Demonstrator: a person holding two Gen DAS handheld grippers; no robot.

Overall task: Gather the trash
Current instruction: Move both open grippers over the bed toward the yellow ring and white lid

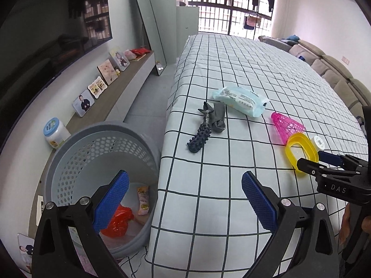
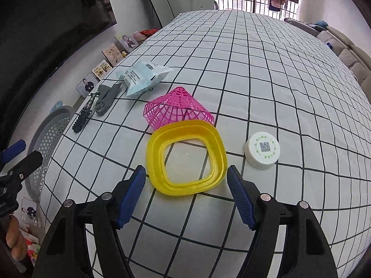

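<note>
On the checked tablecloth (image 2: 255, 69) lie a yellow plastic ring (image 2: 185, 187), a pink mesh cone (image 2: 178, 108), a white cap (image 2: 262, 150), a pale blue wipes pack (image 2: 141, 76), a grey rag (image 2: 106, 97) and a black knobbly roller (image 2: 81, 118). My right gripper (image 2: 186, 172) is open, its fingertips flanking the ring's near side without visibly pressing it. My left gripper (image 1: 185, 176) is open and holds nothing, hovering over the table edge beside the grey basket (image 1: 76, 153). The basket holds a red bag (image 1: 120, 222) and a snack packet (image 1: 143, 200).
A low shelf (image 1: 120, 92) with photo frames and a white jar (image 1: 55, 134) runs along the wall left of the table. A tall mirror (image 1: 150, 27) leans behind it. A sofa (image 1: 336, 74) stands to the right. A hand (image 2: 14, 238) holds the left gripper.
</note>
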